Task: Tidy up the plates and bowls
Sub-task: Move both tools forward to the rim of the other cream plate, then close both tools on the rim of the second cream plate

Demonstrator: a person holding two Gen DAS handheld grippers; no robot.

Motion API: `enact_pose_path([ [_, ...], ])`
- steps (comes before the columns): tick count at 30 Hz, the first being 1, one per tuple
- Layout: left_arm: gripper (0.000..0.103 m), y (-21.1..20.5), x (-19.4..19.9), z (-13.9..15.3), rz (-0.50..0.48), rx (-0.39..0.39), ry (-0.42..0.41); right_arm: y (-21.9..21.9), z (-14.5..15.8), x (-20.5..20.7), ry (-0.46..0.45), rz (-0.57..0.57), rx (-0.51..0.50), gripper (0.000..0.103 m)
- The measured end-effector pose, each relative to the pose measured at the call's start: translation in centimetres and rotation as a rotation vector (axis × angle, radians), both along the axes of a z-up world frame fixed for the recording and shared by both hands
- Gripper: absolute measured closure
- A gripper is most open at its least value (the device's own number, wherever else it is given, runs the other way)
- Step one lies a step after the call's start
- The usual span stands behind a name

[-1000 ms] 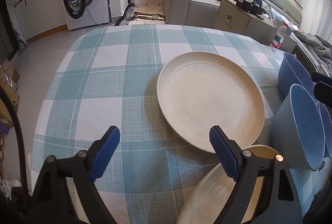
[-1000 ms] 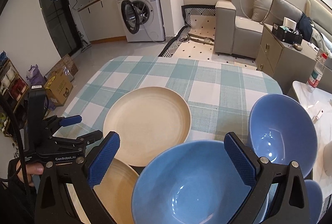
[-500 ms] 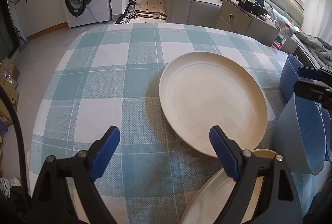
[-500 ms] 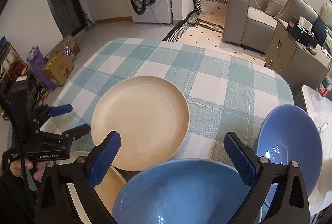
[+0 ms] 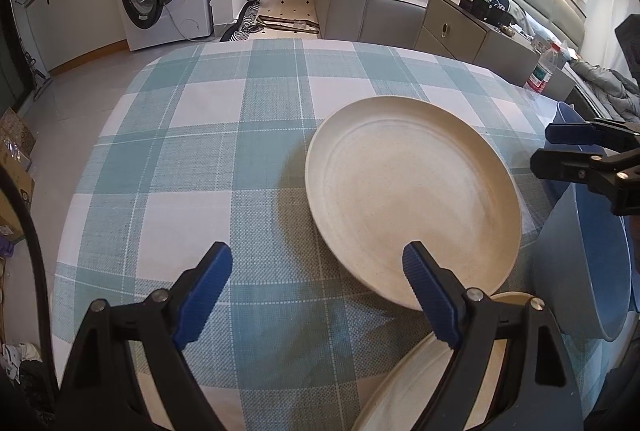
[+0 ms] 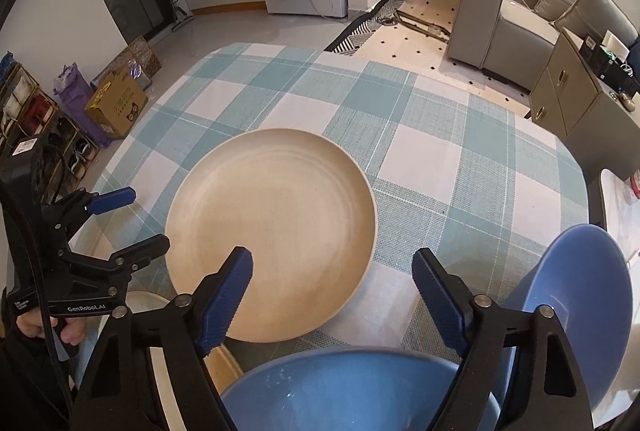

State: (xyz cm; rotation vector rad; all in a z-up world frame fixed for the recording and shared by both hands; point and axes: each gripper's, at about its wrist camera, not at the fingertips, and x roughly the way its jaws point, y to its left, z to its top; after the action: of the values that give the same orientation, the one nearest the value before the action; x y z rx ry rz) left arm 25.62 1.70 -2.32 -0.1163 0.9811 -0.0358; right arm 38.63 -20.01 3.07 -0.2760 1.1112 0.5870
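Left tongs (image 5: 316, 285) hang apart and empty over the checked counter (image 5: 208, 159) beside a cream plate (image 5: 412, 199), while right tongs (image 6: 332, 285), empty between closing jaws, hover over the near blue bowl (image 6: 340, 391), another blue bowl (image 6: 576, 295) alongside.

Both grippers are black with 2 blue ribbed pads and silver screws. The left gripper (image 6: 118, 225), at the lower left, has white "GenRobot.AI" letters and a black cable.
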Motion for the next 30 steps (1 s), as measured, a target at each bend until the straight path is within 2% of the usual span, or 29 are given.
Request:
enact_pose_path([
  [4,0.017,0.1,0.2,-0.1,-0.002,0.001,0.005,0.6,-0.5,0.6,0.02,0.017,-0.032,0.028],
  [7,0.029,0.1,0.4,-0.4,-0.004,-0.006,0.021,1.0,-1.1,1.1,0.043,0.02,-0.054,0.034],
  [8,0.029,0.1,0.5,-0.5,-0.002,-0.008,0.027,1.1,-1.3,1.2,0.053,0.019,-0.065,0.035],
  [15,0.031,0.0,0.7,-1.1,-0.006,-0.005,0.043,1.7,-3.0,2.3,0.122,0.023,-0.093,0.038],
  [19,0.039,-0.1,0.9,-1.4,-0.009,-0.007,0.055,1.8,-4.1,3.0,0.163,0.022,-0.11,0.045],
  [23,0.039,-0.2,1.1,-1.8,-0.012,-0.007,0.066,1.7,-4.8,3.2,0.186,0.021,-0.117,0.046],
  [30,0.051,-0.3,1.4,-2.3,-0.024,-0.018,0.09,1.9,-5.5,3.3,0.206,0.032,-0.126,0.053],
])
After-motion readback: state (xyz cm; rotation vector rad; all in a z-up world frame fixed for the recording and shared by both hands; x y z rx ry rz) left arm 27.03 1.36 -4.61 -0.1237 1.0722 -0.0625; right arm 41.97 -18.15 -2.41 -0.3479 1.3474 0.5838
